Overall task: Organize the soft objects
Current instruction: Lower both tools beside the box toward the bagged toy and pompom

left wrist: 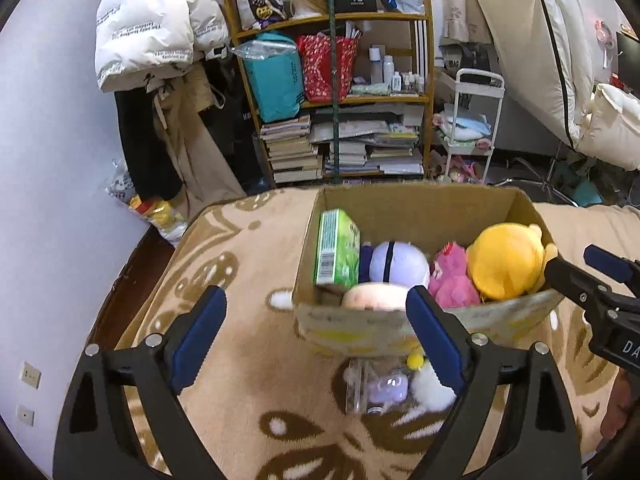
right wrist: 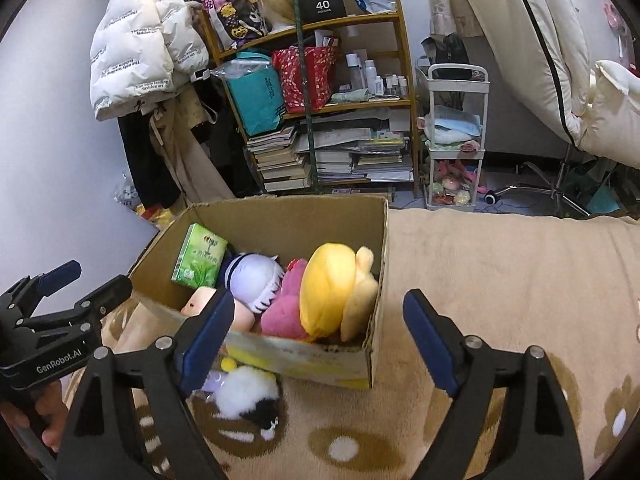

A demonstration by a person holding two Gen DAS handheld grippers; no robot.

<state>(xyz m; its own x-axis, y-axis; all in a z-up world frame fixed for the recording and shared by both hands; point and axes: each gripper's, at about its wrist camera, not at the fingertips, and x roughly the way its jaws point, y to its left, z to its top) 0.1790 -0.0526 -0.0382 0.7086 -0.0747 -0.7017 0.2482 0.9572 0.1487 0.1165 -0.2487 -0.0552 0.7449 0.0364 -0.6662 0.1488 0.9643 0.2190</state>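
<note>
Beyond both pairs of jaws stands an open cardboard box (right wrist: 296, 354), its near wall rising between them and the contents; inside sit one green carton (right wrist: 200, 258) upright in the far-left corner, one lavender-headed plush (right wrist: 256, 280), one pink plush (right wrist: 286, 308), one yellow plush (right wrist: 326, 288) against the right wall, and one pale pink rounded toy (left wrist: 376, 296) pressed against the near wall. Just in front of the box, on the blanket, lies one white-and-black fluffy toy (right wrist: 250, 396) beside a small clear packet (left wrist: 374, 390) and a yellow pompom (left wrist: 415, 359), between the left gripper (left wrist: 316, 344) fingers and by the left finger of the right gripper (right wrist: 320, 344). Both pairs of jaws stand wide apart, gripping nothing. The surface is a bed with a beige blanket (right wrist: 500, 264) patterned in brown flowers. Behind it stand a wooden shelf (left wrist: 428, 60) of books and bags, a white trolley (right wrist: 458, 136), and a white puffer jacket (left wrist: 148, 28) hanging by the pale wall
</note>
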